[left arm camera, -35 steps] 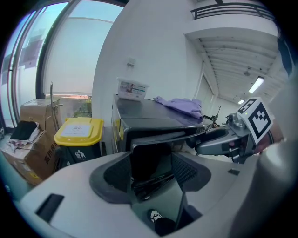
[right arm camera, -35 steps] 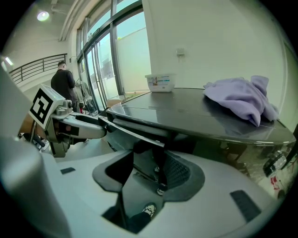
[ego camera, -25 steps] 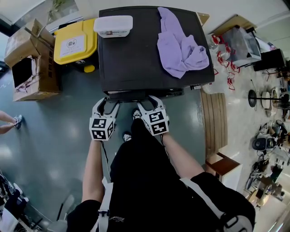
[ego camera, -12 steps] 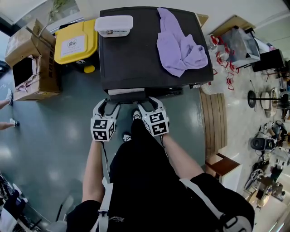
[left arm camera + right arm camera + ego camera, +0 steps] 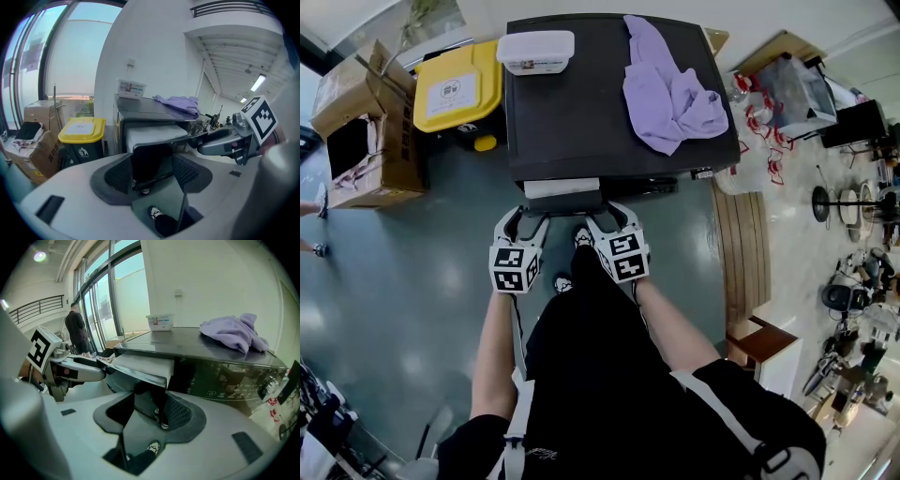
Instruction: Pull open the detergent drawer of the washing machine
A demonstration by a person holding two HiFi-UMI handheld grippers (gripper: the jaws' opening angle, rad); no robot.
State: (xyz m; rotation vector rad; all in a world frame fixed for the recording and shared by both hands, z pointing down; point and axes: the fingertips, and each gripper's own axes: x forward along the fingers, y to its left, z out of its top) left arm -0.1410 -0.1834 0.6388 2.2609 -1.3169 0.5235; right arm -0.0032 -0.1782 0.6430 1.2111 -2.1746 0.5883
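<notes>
The detergent drawer [image 5: 562, 190] stands partly pulled out at the left end of the dark washing machine [image 5: 581, 112] front, with the left gripper [image 5: 523, 223] and right gripper [image 5: 602, 223] side by side, each with its jaws clamped on the drawer's dark face panel, and a lavender cloth [image 5: 670, 89] lying on the machine top.

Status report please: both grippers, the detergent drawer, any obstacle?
Left hand-held gripper and right hand-held gripper clamped on detergent drawer front. Drawer partly out. Purple cloth on machine top, not obstructing.

litter pictogram [image 5: 83, 152] on yellow bin [image 5: 80, 131]
</notes>
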